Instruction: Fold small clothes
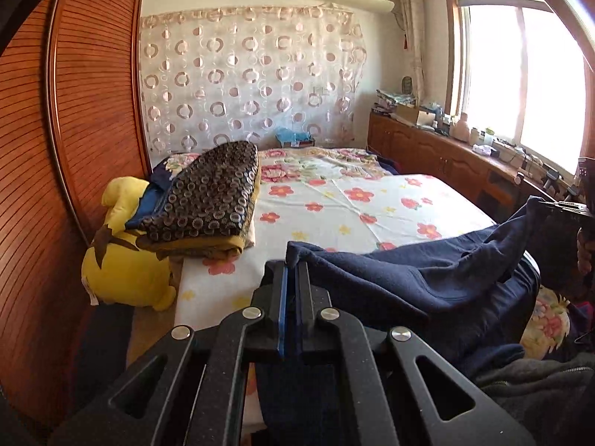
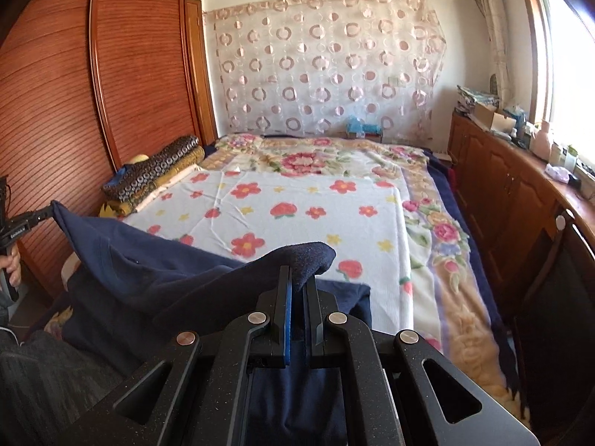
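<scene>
Both grippers, left (image 1: 292,265) and right (image 2: 297,278), clamped tight on navy garment (image 1: 409,278) corners, stretched over flowery bedsheet (image 2: 297,204).

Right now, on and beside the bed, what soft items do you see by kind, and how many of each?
Navy garment, pinched at two corners by the left gripper and right gripper: 1
Folded patterned blanket: 1
Yellow plush toy: 1
Floral sheet on the bed: 1
Total: 4
</scene>
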`<state>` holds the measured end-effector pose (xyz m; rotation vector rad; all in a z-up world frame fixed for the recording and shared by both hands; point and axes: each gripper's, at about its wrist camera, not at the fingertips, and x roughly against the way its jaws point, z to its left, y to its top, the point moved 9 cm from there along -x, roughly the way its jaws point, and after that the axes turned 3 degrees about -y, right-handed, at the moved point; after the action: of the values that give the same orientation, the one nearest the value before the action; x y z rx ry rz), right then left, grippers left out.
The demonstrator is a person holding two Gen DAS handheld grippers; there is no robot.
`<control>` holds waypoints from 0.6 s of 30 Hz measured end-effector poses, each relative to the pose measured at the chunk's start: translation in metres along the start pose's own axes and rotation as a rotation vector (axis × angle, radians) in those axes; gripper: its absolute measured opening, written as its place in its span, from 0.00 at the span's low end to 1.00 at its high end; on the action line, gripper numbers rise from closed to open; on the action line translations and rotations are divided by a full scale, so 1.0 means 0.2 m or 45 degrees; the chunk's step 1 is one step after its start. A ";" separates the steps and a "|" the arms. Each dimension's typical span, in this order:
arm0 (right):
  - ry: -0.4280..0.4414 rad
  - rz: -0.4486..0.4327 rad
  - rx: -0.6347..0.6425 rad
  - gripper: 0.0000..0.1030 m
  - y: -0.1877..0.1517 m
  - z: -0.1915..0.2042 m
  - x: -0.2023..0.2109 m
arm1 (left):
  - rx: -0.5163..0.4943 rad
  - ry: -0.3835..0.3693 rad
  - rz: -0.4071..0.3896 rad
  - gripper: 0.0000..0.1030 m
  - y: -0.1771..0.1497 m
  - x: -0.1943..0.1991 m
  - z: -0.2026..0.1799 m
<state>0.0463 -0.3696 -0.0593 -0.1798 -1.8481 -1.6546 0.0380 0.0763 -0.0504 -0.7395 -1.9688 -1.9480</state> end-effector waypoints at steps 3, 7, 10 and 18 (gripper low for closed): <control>-0.017 0.057 0.023 0.04 -0.08 0.02 -0.05 | 0.002 0.019 0.055 0.06 -0.06 -0.06 0.01; -0.036 0.113 0.023 0.08 -0.12 0.01 -0.10 | 0.013 0.012 0.088 0.25 -0.09 -0.10 0.02; -0.061 0.105 0.020 0.12 -0.06 -0.01 -0.09 | -0.012 0.037 0.093 0.33 -0.08 -0.12 0.01; -0.102 0.029 0.047 0.16 0.05 -0.04 -0.02 | -0.027 -0.015 0.103 0.35 -0.03 -0.23 -0.03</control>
<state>0.0576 -0.3743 -0.0535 -0.2537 -1.9278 -1.6178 0.0725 0.0621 -0.0804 -0.8245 -1.8966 -1.9249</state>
